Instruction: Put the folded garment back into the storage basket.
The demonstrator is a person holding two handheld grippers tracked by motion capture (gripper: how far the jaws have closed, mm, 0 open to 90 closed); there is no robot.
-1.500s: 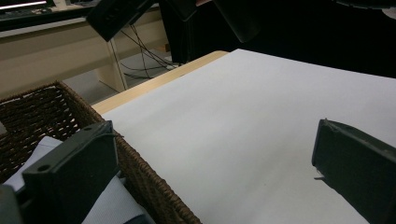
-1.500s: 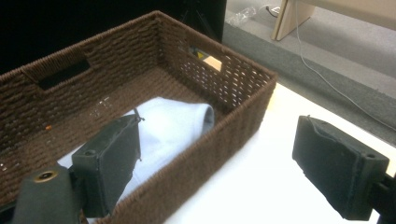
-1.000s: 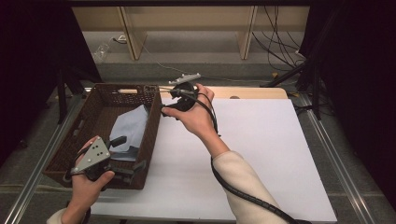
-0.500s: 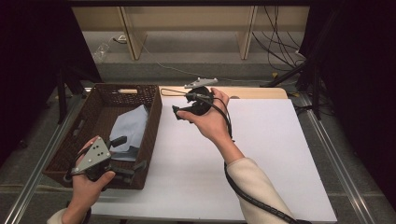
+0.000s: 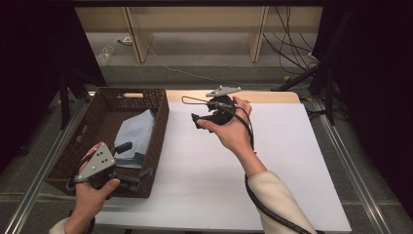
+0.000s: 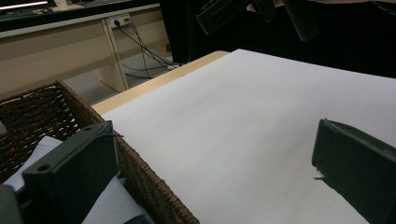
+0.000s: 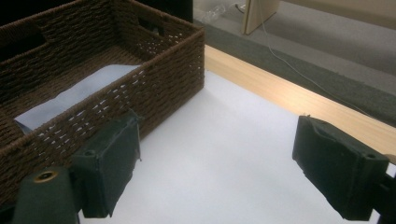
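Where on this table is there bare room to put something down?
The white sheet is bare between the wicker basket and the table's right edge, below the raised right gripper. The basket is crowded: blue cloth inside, left gripper at its near corner.

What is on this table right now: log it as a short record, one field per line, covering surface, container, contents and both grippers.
surface: white sheet over a wooden table
container: brown woven basket at the table's left side
contents: light blue folded cloth lying inside the basket
left gripper: open, holding nothing, at the basket's near right corner, one jaw over the cloth
right gripper: open, holding nothing, raised above the white sheet right of the basket
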